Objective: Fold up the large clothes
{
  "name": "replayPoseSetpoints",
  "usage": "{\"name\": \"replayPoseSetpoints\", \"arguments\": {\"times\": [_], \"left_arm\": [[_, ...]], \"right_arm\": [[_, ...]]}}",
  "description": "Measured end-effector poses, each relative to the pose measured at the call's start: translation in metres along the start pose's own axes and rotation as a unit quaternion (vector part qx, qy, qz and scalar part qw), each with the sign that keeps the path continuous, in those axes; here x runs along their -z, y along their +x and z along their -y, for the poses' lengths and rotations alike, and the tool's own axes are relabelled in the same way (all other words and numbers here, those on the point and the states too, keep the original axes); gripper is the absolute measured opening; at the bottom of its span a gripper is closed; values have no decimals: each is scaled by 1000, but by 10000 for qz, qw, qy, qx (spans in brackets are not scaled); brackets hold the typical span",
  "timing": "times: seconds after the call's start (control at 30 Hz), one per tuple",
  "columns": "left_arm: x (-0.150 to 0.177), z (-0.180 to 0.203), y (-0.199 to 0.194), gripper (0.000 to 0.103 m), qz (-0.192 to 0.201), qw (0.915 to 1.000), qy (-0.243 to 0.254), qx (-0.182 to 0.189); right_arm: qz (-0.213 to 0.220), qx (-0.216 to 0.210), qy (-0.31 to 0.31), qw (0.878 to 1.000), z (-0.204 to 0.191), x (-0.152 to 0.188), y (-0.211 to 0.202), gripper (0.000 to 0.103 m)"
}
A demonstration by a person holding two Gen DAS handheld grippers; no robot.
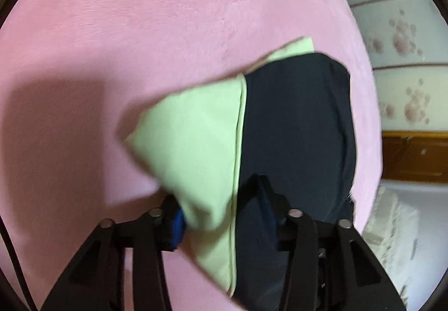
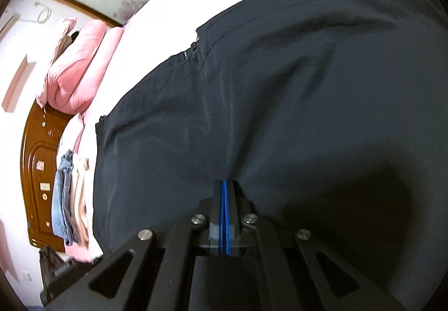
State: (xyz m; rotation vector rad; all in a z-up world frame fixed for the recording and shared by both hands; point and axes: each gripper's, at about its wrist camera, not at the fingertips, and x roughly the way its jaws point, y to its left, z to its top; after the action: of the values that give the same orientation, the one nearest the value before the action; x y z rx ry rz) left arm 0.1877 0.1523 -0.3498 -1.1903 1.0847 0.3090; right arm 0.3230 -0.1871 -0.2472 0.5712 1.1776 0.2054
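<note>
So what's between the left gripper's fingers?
In the left wrist view, the garment itself: its green panel and dark fabric both run between the left gripper fingers.

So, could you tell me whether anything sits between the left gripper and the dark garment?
Nothing visible does. The left gripper already straddles the folded dark garment and its light green panel, fabric lying between its parted fingers.

Pink plush bed under a dark garment with light-green panel, pink pillows, folded clothes stack.

Dark navy garment with light-green lining, spread on pink bed
</note>
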Motion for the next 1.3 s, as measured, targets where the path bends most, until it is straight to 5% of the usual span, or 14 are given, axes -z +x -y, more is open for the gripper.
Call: {"name": "replayPoseSetpoints", "arguments": {"times": [0.07, 0.13, 0.2, 0.23, 0.3, 0.37, 0.47, 0.5, 0.57, 0.77, 0.87, 1.0, 1.17, 1.3], "left_arm": [[-10, 1, 8, 62, -60, 9999, 23, 124], [-15, 7, 11, 62, -25, 9998, 211, 61], [-13, 18, 9, 53, 163, 9981, 580, -158], [-10, 23, 6, 37, 327, 9963, 744, -290], [1, 35, -2, 23, 691, 9905, 1051, -564], [20, 58, -14, 13, 1254, 9728, 1665, -1006], [58, 98, -30, 9, 1930, 9280, 2928, -1259], [74, 115, -35, 9, 2007, 9120, 3409, -1089], [93, 140, -40, 7, 1953, 8998, 3816, -813], [153, 202, -67, 7, 2150, 8730, 4378, 4], [186, 221, -81, 7, 1999, 8631, 4616, 459], [239, 234, -81, 7, 1674, 8380, 5130, 816], [286, 236, -65, 7, 1233, 8294, 5375, 893], [306, 236, -53, 7, 917, 8312, 5410, 898]], "right_arm": [[13, -40, 5, 10000, 0, 1, 0, 0], [38, -124, 82, 9999, 3, 3, 0, 0], [64, -203, 199, 9996, 5, 4, 1, 0], [78, -230, 238, 9994, 6, 4, 1, 0], [100, -271, 276, 9992, 8, 5, 1, 0], [104, -294, 329, 9990, 9, 6, 1, 0], [79, -320, 388, 9987, 9, 5, 2, 0], [61, -339, 413, 9986, 10, 4, 2, 0], [13, -378, 468, 9982, 11, 3, 3, 0], [-249, -541, 659, 9960, 20, -5, 3, 0], [-367, -572, 523, 9963, 19, -8, 2, 0], [-641, -621, 390, 9952, 22, -18, -3, 0], [-717, -749, 518, 9933, 40, -25, -21, 0], [-496, -762, 587, 9941, 65, -36, -51, 0]]}}
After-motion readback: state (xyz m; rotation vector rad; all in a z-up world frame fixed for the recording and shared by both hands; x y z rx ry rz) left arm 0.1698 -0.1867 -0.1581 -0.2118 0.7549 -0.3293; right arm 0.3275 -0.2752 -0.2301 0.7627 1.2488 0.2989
